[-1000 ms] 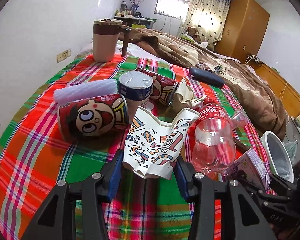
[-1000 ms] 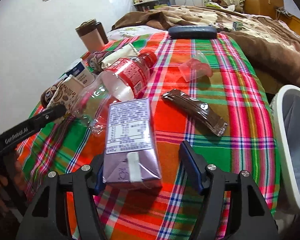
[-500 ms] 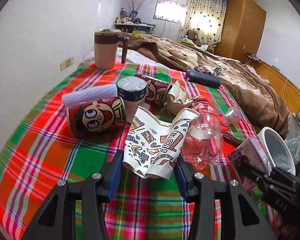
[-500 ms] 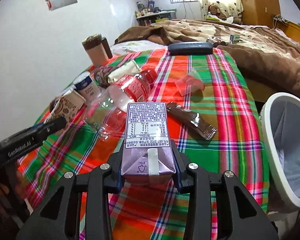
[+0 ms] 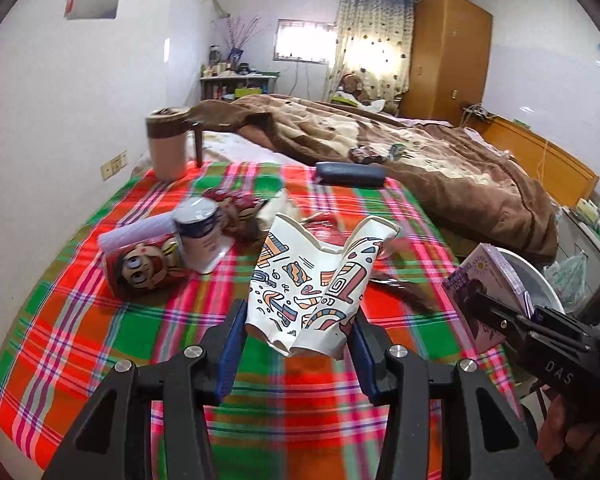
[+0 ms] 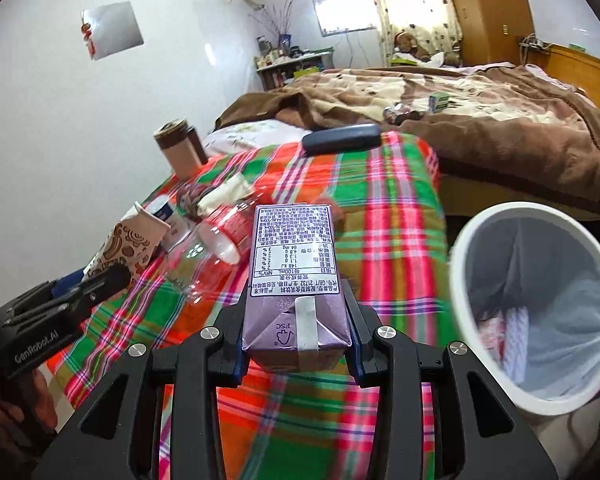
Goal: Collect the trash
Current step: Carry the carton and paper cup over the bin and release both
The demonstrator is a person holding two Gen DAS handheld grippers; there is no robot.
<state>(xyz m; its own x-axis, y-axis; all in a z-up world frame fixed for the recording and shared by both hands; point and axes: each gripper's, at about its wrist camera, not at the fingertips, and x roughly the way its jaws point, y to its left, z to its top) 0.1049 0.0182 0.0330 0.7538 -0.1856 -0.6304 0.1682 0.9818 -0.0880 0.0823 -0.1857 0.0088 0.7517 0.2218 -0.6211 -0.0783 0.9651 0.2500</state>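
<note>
- Plaid cloth (image 5: 80, 344): red, green and orange check, covers the work surface; a brown blanket (image 5: 440, 160) lies rumpled at its 1 o'clock edge in the left wrist view.
- White bin (image 6: 472, 240): lined with a pale bag, stands off the cloth's edge at 3 o'clock in the right wrist view; some contents show inside, too blurred to name.
- Left gripper (image 5: 298, 332): jaws clamped on a crushed patterned paper cup (image 5: 308, 280), one blue pad on each flank; the cup appears raised clear of the cloth.
- Right gripper (image 6: 296, 340): jaws clamped on a purple drink carton (image 6: 294, 272), label side up, held above the cloth just left of the bin rim. The jaws have just been closing, with the carton between them.
- Tan lidded mug (image 5: 168, 148): upright at 11 o'clock in the left wrist view, near the wall.
- Clear plastic bottle (image 6: 216, 256): on its side, red label, at 10 o'clock from the carton.
- Red cartoon-face can (image 5: 140, 268): on its side at 9 o'clock from the cup, touching a blue-and-white tub (image 5: 200, 236).
- Dark case (image 5: 350, 174): lies at 12 o'clock, at the blanket's edge.
- Brown wrapper (image 5: 404, 294): flat on the cloth at 3 o'clock from the cup.
</note>
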